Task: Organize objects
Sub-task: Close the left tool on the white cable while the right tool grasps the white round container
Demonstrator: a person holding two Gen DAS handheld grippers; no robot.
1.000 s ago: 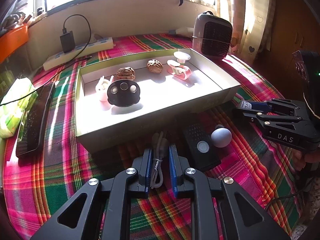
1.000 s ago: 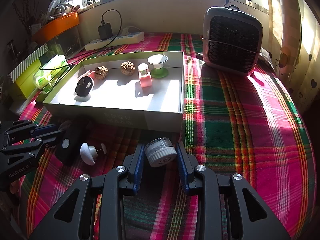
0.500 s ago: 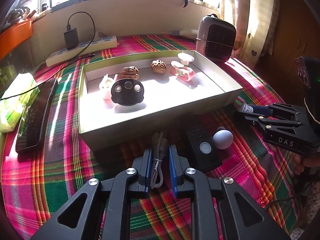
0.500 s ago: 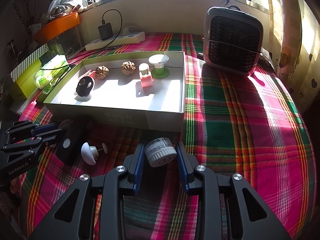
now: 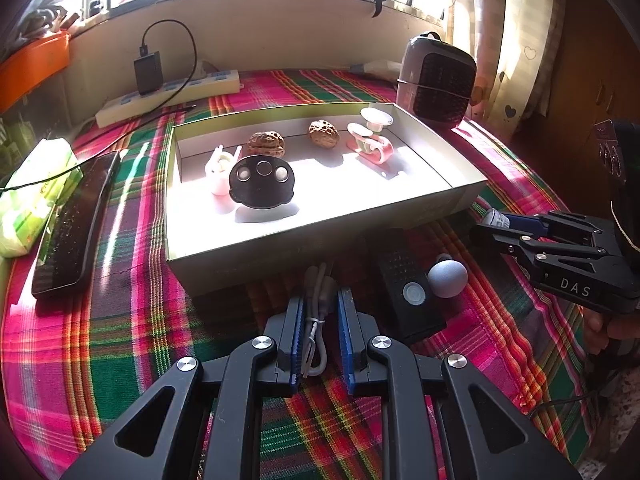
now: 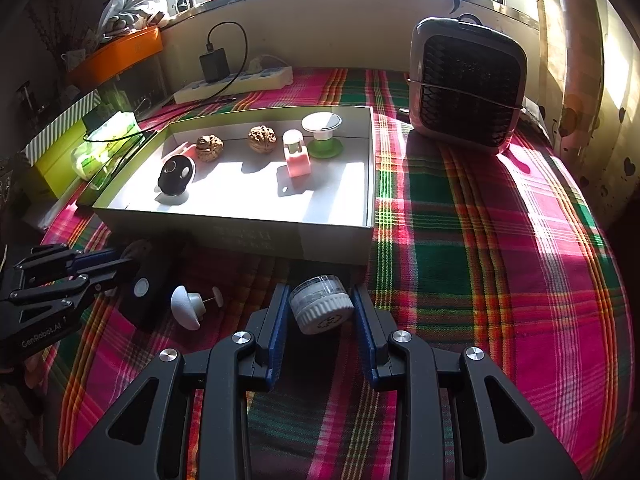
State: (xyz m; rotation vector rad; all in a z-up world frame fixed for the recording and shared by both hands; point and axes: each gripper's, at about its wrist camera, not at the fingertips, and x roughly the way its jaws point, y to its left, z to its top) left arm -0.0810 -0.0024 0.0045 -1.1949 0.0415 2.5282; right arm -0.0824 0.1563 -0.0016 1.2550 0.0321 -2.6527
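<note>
An open shallow box (image 5: pixel 320 224) (image 6: pixel 240 224) on the plaid cloth holds two walnuts (image 5: pixel 266 144), a black round gadget (image 5: pixel 262 182), a pink piece (image 5: pixel 370 148) and a green-based white stand (image 6: pixel 322 130). My left gripper (image 5: pixel 320 300) is shut on a bundled grey cable (image 5: pixel 316 312), just above the cloth in front of the box. My right gripper (image 6: pixel 320 300) is shut on a small clear jar with a white lid (image 6: pixel 322 310), near the box's front right corner. A black remote-like device (image 5: pixel 408 292) and a grey mushroom-shaped knob (image 5: pixel 446 278) lie between the grippers.
A small heater (image 6: pixel 466 84) stands behind the box on the right. A power strip with a charger (image 5: pixel 168 94) lies along the back wall. A black keyboard-like slab (image 5: pixel 76 224) and a green tissue pack (image 5: pixel 32 196) lie left of the box.
The left gripper has lifted a little and drawn back with the cable, so the box sits further off in its view. The right gripper has hardly moved.
</note>
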